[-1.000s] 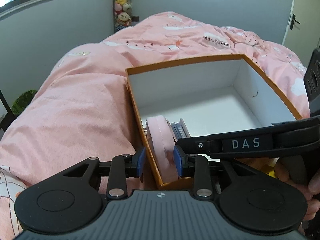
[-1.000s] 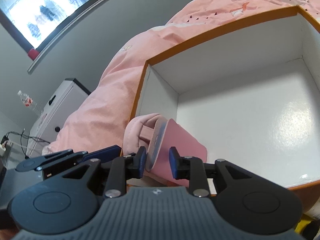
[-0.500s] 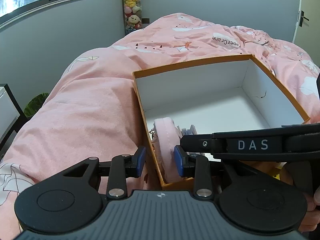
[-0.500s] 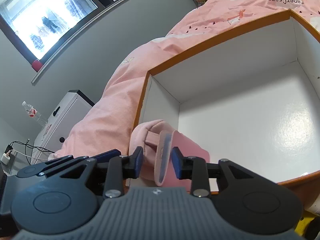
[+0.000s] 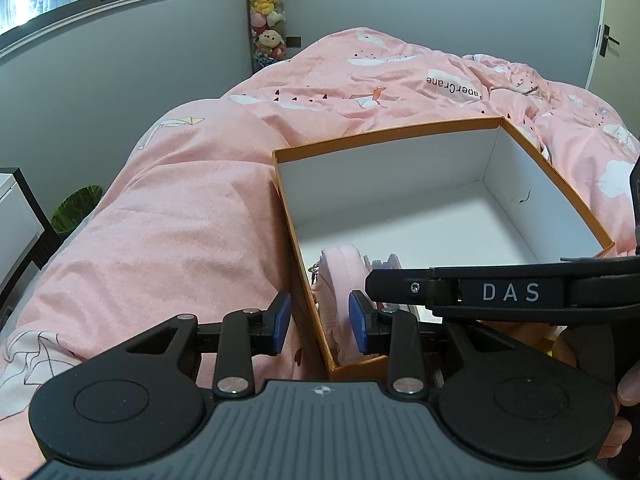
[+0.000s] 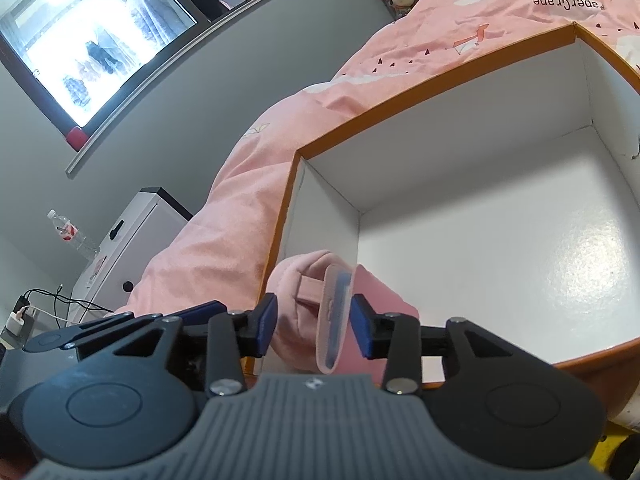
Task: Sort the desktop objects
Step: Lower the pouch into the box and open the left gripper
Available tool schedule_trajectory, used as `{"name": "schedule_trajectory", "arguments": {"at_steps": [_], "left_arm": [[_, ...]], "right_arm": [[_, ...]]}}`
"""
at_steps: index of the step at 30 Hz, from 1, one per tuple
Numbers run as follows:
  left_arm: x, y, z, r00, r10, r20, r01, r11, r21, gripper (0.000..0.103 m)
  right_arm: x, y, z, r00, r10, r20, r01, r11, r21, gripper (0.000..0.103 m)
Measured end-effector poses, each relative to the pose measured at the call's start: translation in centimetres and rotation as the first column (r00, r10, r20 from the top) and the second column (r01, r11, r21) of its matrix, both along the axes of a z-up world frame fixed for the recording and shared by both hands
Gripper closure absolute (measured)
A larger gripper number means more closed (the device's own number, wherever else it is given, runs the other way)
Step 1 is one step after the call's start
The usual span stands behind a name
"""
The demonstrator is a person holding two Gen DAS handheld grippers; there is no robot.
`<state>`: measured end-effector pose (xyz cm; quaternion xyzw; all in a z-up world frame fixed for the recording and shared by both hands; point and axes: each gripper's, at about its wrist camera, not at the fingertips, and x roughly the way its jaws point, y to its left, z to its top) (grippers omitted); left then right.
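Observation:
An orange box (image 5: 400, 130) with a white inside lies on pink bedding. In its near left corner rests a pink plush pouch (image 5: 340, 276), seen too in the right wrist view (image 6: 292, 284). My left gripper (image 5: 319, 322) straddles the box's near wall and the pouch, open, with a gap at its left pad. My right gripper (image 6: 312, 324) is opening. A flat translucent pink case (image 6: 334, 320) with something dark blue inside stands on edge between its pads, unpressed. One right finger (image 5: 500, 292) marked DAS crosses the left wrist view.
Pink duvet (image 5: 180, 220) surrounds the box. A hand (image 5: 628, 392) shows at the lower right. A white cabinet (image 6: 132, 232) with a water bottle (image 6: 70, 234) and cables stands off the bed's left side. Plush toys (image 5: 266, 20) stack in the far corner.
The right jaws have spread apart and let go of the translucent case, which now stands freer between them. The left gripper and the pouch have stayed put.

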<state>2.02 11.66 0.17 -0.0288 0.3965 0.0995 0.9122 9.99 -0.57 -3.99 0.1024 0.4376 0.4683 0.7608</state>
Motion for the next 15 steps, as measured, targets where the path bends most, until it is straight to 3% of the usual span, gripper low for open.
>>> {"name": "schedule_trajectory", "arguments": {"at_steps": [9,15], "left_arm": [[-0.5,0.5,1.1,0.999,-0.001,-0.052,0.002,1.0,0.024,0.065],[-1.0,1.7,2.2,0.999,0.033,-0.038,-0.034,0.999,-0.018,0.065]], "right_arm": [[0.0,0.5,-0.3,0.999,0.038,-0.015,-0.038,0.999,0.02,0.058],[0.0,0.4,-0.3,0.999,0.045,-0.011,-0.044,0.999,0.017,0.058]]}}
